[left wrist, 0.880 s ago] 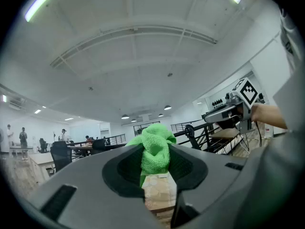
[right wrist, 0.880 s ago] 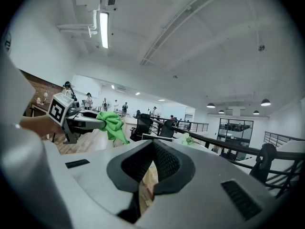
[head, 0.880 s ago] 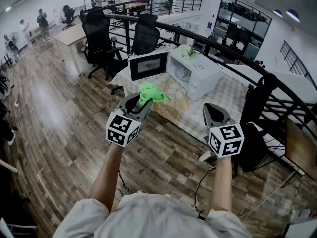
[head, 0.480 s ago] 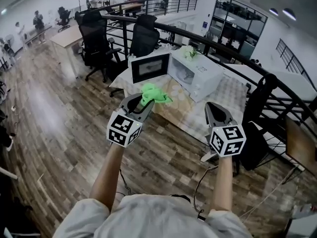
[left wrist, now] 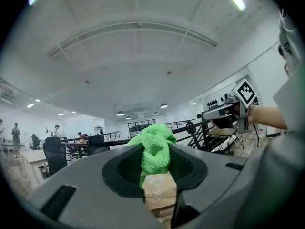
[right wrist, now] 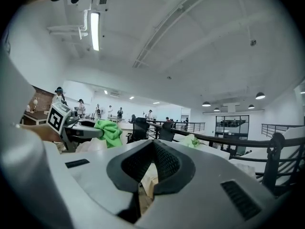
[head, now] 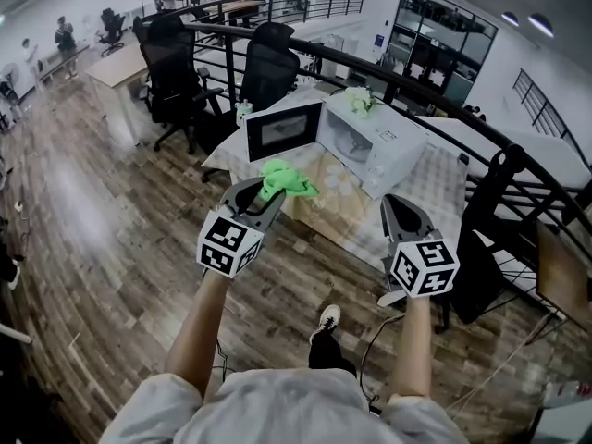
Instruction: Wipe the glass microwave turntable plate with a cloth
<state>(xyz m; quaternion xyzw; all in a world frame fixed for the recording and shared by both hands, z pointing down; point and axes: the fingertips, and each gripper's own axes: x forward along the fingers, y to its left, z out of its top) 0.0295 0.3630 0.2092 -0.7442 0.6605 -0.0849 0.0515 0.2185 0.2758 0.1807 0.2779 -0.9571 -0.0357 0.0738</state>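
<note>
My left gripper (head: 265,192) is shut on a bright green cloth (head: 285,178), which bunches up out of the jaw tips. The left gripper view shows the same cloth (left wrist: 155,150) pinched between the dark pads. Held level beside it, my right gripper (head: 401,211) is shut with nothing in it. Ahead stands a white microwave (head: 381,146) on a table, its door (head: 282,129) swung open to the left. Its cavity (head: 345,141) looks pale, and I cannot make out the glass plate inside. Both grippers hang over the floor, short of the table.
The table (head: 421,188) has a pale patterned cover. A small flower bunch (head: 361,102) sits behind the microwave. Black office chairs (head: 268,67) and a black railing (head: 481,146) stand around the table. My shoe (head: 325,320) shows on the wood floor (head: 102,229). People stand far off.
The table and microwave have come slightly closer and lower in the head view. A shoe has stepped into sight below the grippers. Both grippers keep their hold and pose.
</note>
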